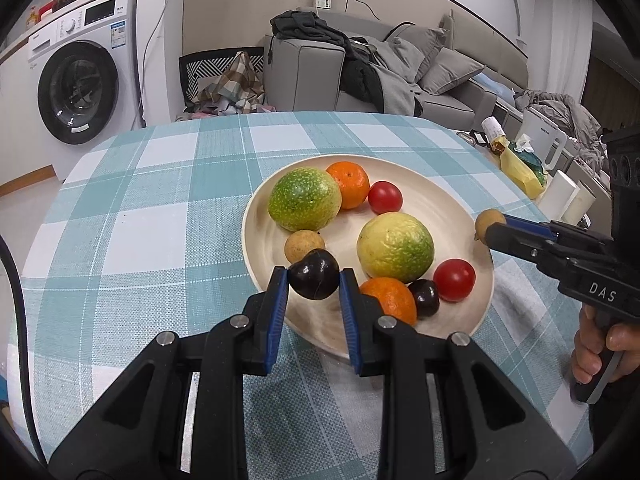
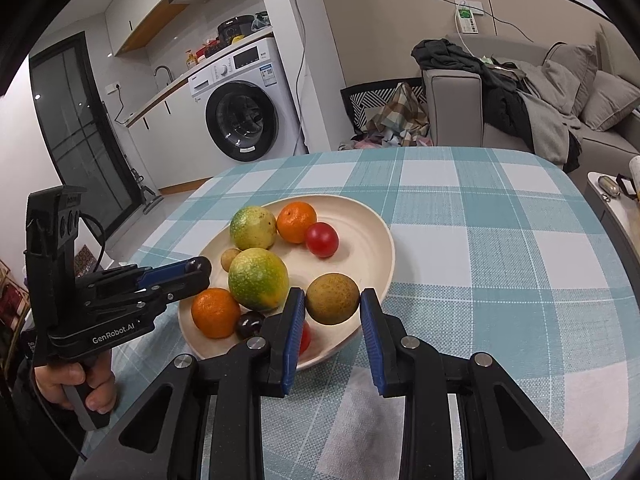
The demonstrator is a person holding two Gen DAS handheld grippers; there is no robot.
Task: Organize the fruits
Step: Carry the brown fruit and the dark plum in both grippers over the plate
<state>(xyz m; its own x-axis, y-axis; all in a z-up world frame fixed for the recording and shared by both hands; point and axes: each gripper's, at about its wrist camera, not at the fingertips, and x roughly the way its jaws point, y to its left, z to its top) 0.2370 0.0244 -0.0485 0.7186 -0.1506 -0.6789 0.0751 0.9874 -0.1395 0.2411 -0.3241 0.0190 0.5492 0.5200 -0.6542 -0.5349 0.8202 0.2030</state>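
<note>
The left gripper (image 1: 314,280) was closed on a dark plum (image 1: 314,275), which sat between its blue pads above the near rim of the cream plate (image 1: 440,200). The right gripper (image 2: 333,300) gripped a brown round fruit (image 2: 332,298) in the same way, at the plate's right edge. On the plate lay two green-yellow fruits, two oranges, two tomatoes, one more brown fruit (image 1: 304,246) and a second plum (image 1: 425,297). In the right wrist view, one tomato (image 2: 305,338) was mostly hidden behind a finger.
</note>
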